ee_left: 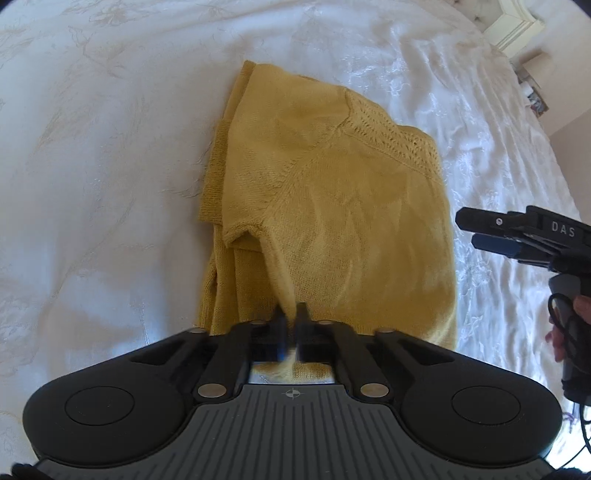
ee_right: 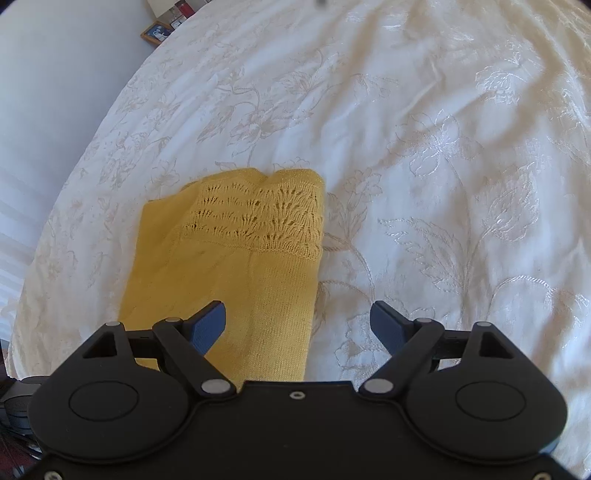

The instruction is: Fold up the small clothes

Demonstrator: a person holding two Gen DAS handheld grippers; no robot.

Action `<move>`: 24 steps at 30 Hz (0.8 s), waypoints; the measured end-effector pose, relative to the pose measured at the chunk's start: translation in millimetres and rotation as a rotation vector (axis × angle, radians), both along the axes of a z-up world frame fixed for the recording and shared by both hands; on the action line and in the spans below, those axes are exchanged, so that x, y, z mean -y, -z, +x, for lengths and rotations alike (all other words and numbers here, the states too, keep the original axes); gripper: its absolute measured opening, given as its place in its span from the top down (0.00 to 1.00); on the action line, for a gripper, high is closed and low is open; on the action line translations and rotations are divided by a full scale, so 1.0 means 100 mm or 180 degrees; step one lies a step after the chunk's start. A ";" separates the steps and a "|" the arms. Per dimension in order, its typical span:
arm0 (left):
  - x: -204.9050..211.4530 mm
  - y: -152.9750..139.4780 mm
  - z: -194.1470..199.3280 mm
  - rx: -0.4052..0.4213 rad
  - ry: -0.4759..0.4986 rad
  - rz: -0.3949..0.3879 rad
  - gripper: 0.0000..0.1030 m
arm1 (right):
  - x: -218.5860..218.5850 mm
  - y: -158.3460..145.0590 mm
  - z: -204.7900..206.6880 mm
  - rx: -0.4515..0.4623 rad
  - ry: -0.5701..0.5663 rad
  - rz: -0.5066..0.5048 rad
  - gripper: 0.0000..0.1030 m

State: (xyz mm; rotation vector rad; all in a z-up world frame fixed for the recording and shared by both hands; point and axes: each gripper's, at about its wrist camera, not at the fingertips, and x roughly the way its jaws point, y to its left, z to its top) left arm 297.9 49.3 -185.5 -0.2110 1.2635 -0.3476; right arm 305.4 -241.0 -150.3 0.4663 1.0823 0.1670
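Note:
A yellow knitted sweater (ee_left: 332, 206) lies partly folded on the white bedspread (ee_left: 110, 166). My left gripper (ee_left: 293, 317) is shut on the sweater's near edge, and the cloth rises into its fingers. In the right wrist view the sweater (ee_right: 240, 258) lies at the lower left, lace-patterned end away from me. My right gripper (ee_right: 297, 325) is open and empty, just above the sweater's right edge, its left finger (ee_right: 208, 325) over the cloth. The right gripper also shows in the left wrist view (ee_left: 476, 229) at the right, beside the sweater.
The white embroidered bedspread (ee_right: 424, 166) covers the bed all round. A framed picture (ee_right: 157, 32) and small items stand beyond the bed's far left edge. White furniture (ee_left: 517, 26) stands past the bed at the upper right.

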 end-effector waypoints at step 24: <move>-0.30 0.19 0.16 -0.0114 -0.0046 -0.0448 0.18 | 0.08 0.22 0.47 -0.0111 -0.0208 0.0459 0.09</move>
